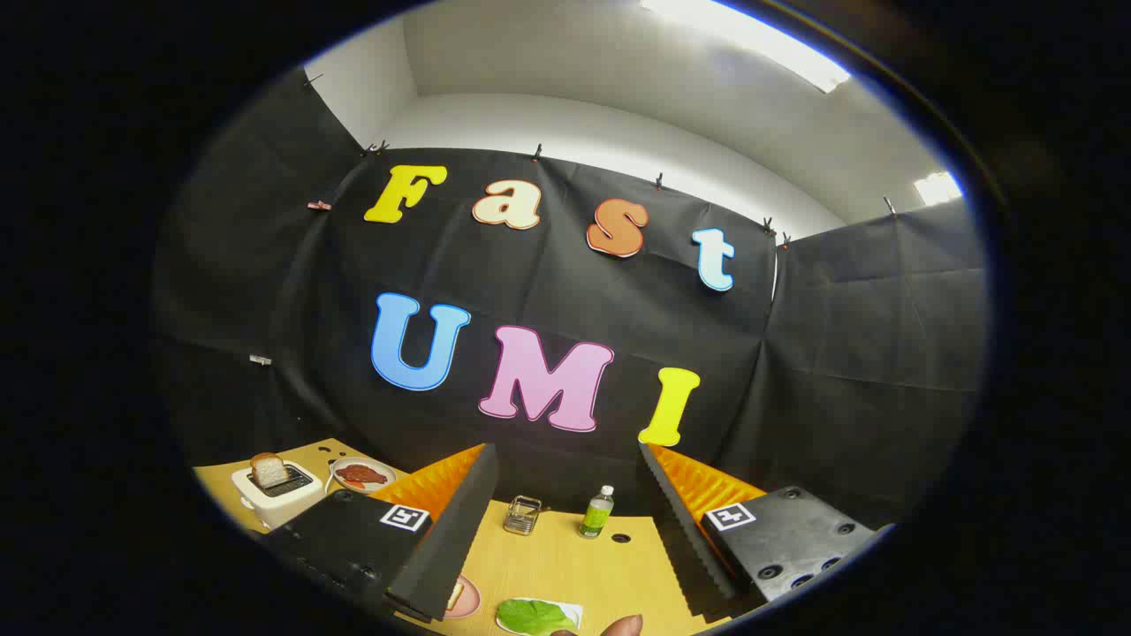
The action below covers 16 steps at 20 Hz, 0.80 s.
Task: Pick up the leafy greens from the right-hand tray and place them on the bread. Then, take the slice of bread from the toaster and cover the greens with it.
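My gripper (565, 490) is open, held high above the wooden table (565, 556), with nothing between its fingers. Below the gap, near the table's front, the leafy greens (530, 616) lie on a white tray (573, 609). Just left of them, partly hidden behind the left finger, a slice of bread (455, 594) rests on a pink plate (468, 601). Far off to the left stands a white toaster (272, 496) with a slice of bread (268, 470) sticking up out of its slot.
A plate with reddish meat (360, 475) sits beside the toaster. Beyond the fingers, at the back of the table, stand a small wire holder (522, 514) and a green bottle (597, 511). A fingertip (623, 626) shows by the greens' tray.
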Each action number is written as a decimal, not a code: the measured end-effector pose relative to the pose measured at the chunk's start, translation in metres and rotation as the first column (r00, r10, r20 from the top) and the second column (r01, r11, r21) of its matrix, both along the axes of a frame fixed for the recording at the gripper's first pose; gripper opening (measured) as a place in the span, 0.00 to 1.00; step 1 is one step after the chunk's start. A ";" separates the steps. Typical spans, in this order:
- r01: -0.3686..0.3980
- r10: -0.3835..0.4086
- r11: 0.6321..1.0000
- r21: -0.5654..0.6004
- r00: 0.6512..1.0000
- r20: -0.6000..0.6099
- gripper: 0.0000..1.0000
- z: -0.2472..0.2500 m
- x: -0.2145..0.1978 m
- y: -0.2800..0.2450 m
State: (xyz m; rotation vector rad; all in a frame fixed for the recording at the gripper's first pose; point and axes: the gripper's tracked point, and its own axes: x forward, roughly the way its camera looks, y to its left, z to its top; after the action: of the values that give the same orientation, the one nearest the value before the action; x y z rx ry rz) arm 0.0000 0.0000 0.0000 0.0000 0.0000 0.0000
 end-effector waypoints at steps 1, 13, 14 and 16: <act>0.001 -0.001 1.000 0.004 1.000 -0.006 0.97 -0.002 0.000 0.000; 0.013 -0.012 1.000 0.010 1.000 -0.026 0.97 -0.011 -0.003 -0.005; 0.010 -0.010 1.000 0.010 1.000 -0.029 0.97 -0.012 -0.002 -0.003; 0.010 -0.010 1.000 0.011 1.000 -0.028 0.97 -0.012 -0.001 -0.004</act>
State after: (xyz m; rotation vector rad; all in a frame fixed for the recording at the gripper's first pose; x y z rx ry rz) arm -0.0014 -0.0040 -0.0120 0.0107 0.0279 -0.0099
